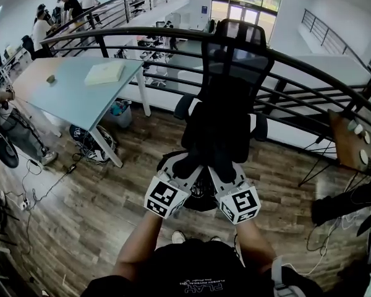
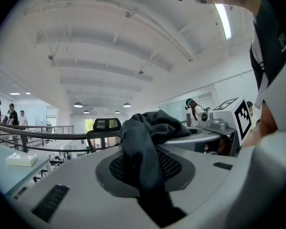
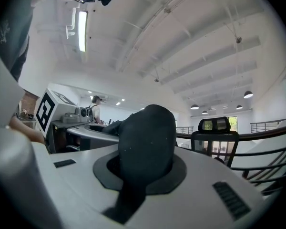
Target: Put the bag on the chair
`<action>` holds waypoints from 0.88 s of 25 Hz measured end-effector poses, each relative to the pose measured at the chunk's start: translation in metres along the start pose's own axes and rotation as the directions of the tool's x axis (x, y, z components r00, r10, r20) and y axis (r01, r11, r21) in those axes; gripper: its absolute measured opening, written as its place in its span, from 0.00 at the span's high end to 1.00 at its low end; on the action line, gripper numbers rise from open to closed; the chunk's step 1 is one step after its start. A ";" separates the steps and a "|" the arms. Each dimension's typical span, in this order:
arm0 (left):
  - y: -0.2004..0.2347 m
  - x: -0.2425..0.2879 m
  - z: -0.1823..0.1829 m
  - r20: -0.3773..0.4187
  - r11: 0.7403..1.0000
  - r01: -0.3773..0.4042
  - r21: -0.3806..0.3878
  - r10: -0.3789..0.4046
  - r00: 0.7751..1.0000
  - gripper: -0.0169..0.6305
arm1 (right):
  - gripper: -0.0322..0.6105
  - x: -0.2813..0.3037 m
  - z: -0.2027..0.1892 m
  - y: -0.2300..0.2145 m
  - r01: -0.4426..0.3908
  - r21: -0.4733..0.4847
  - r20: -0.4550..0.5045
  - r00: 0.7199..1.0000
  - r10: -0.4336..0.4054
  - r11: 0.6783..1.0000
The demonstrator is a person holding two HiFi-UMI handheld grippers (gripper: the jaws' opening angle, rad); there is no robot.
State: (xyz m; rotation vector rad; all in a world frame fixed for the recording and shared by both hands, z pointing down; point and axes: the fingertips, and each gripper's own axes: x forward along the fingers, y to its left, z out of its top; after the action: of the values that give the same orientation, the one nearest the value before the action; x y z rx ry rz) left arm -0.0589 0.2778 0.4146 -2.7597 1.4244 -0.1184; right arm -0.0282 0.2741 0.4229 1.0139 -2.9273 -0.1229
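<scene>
A black fabric bag (image 1: 215, 132) hangs in the air between my two grippers, right in front of the black mesh office chair (image 1: 236, 49). My left gripper (image 1: 184, 167) is shut on a fold of the bag's cloth (image 2: 145, 149). My right gripper (image 1: 226, 171) is shut on another bunch of that cloth (image 3: 147, 144). Both grippers point away from me and are held close together at about seat height. The bag hides the chair's seat in the head view. The chair's headrest (image 2: 106, 124) shows beyond the cloth in the left gripper view, and the headrest (image 3: 214, 125) shows in the right gripper view too.
A curved black railing (image 1: 321, 73) runs behind the chair. A pale blue table (image 1: 62, 94) with a white box (image 1: 104, 73) stands to the left, with a bin (image 1: 118, 112) under it. Cables (image 1: 31, 190) trail on the wooden floor. Several people (image 1: 55, 14) stand far left. A wooden board (image 1: 349, 142) stands at the right.
</scene>
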 end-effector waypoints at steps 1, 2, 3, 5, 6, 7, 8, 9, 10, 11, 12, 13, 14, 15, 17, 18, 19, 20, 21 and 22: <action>0.002 -0.002 -0.001 0.000 1.000 0.008 -0.002 -0.008 1.000 0.82 | 0.86 0.002 -0.001 0.002 0.006 0.001 -0.002 1.000 -0.006 1.000; 0.005 -0.004 -0.002 0.001 1.000 0.015 -0.003 -0.015 1.000 0.82 | 0.86 0.004 -0.001 0.005 0.012 0.003 -0.003 1.000 -0.012 1.000; 0.008 -0.005 -0.002 0.002 1.000 0.020 -0.003 -0.020 1.000 0.82 | 0.86 0.008 -0.001 0.006 0.019 0.007 -0.003 1.000 -0.018 1.000; 0.016 -0.007 -0.004 0.002 1.000 0.022 -0.008 -0.022 1.000 0.82 | 0.86 0.016 -0.002 0.008 0.027 0.019 -0.006 1.000 -0.026 0.999; 0.020 -0.006 -0.005 0.003 1.000 0.021 -0.014 -0.021 1.000 0.82 | 0.86 0.020 -0.003 0.008 0.026 0.021 -0.007 1.000 -0.025 0.999; 0.024 -0.005 -0.006 0.003 1.000 0.020 -0.019 -0.020 1.000 0.82 | 0.86 0.024 -0.003 0.007 0.023 0.021 -0.008 1.000 -0.022 1.000; 0.027 -0.003 -0.006 0.003 1.000 0.021 -0.024 -0.020 1.000 0.82 | 0.86 0.027 -0.004 0.005 0.020 0.022 -0.010 1.000 -0.020 1.000; 0.030 0.000 -0.007 0.002 0.999 0.021 -0.026 -0.021 1.000 0.82 | 0.86 0.031 -0.005 0.003 0.019 0.025 -0.012 1.000 -0.019 1.000; 0.035 0.002 -0.008 0.000 1.000 0.021 -0.023 -0.021 1.000 0.82 | 0.86 0.035 -0.006 0.001 0.017 0.028 -0.012 1.000 -0.016 0.999; 0.039 0.005 -0.009 -0.003 1.000 0.021 -0.016 -0.021 1.000 0.82 | 0.86 0.040 -0.007 -0.002 0.012 0.030 -0.011 1.000 -0.012 0.999; 0.045 0.009 -0.010 -0.006 1.000 0.023 -0.006 -0.023 1.000 0.82 | 0.86 0.046 -0.008 -0.005 0.005 0.031 -0.008 1.000 -0.005 1.000; 0.050 0.014 -0.012 -0.010 1.000 0.027 0.002 -0.026 1.000 0.82 | 0.86 0.052 -0.010 -0.009 -0.002 0.030 -0.006 1.000 0.003 1.000; 0.055 0.018 -0.014 -0.012 1.000 0.030 0.005 -0.030 0.999 0.82 | 0.86 0.058 -0.013 -0.013 -0.010 0.031 -0.006 1.000 0.010 0.999; 0.060 0.023 -0.016 -0.013 1.000 0.030 0.003 -0.030 0.999 0.82 | 0.86 0.064 -0.015 -0.017 -0.015 0.033 -0.008 1.000 0.015 0.999; 0.069 0.032 -0.018 -0.011 1.000 0.020 -0.010 -0.020 1.000 0.82 | 0.86 0.073 -0.017 -0.026 -0.023 0.033 -0.010 1.000 0.024 0.999; 0.074 0.037 -0.017 -0.008 1.000 0.013 -0.015 -0.013 1.000 0.82 | 0.86 0.078 -0.016 -0.031 -0.029 0.029 -0.008 1.000 0.029 0.999; 0.080 0.042 -0.015 -0.004 1.000 0.006 -0.015 -0.006 1.000 0.82 | 0.86 0.084 -0.015 -0.036 -0.035 0.021 -0.003 0.999 0.035 0.999; 0.085 0.048 -0.013 -0.002 1.000 -0.001 -0.014 0.001 1.000 0.82 | 0.86 0.090 -0.014 -0.041 -0.042 0.011 0.002 0.999 0.042 0.999; 0.090 0.054 -0.011 0.001 1.000 -0.006 -0.011 0.006 1.000 0.82 | 0.86 0.095 -0.012 -0.047 -0.047 0.001 0.007 0.999 0.047 0.999; 0.095 0.061 -0.009 0.002 1.000 -0.011 -0.010 0.011 1.000 0.82 | 0.86 0.100 -0.011 -0.054 -0.050 -0.007 0.010 0.999 0.050 0.999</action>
State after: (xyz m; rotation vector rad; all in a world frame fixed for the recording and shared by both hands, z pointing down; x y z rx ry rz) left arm -0.1016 0.1736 0.4206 -2.7580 1.4435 -0.1080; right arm -0.0731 0.1689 0.4303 0.9414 -2.9568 -0.1364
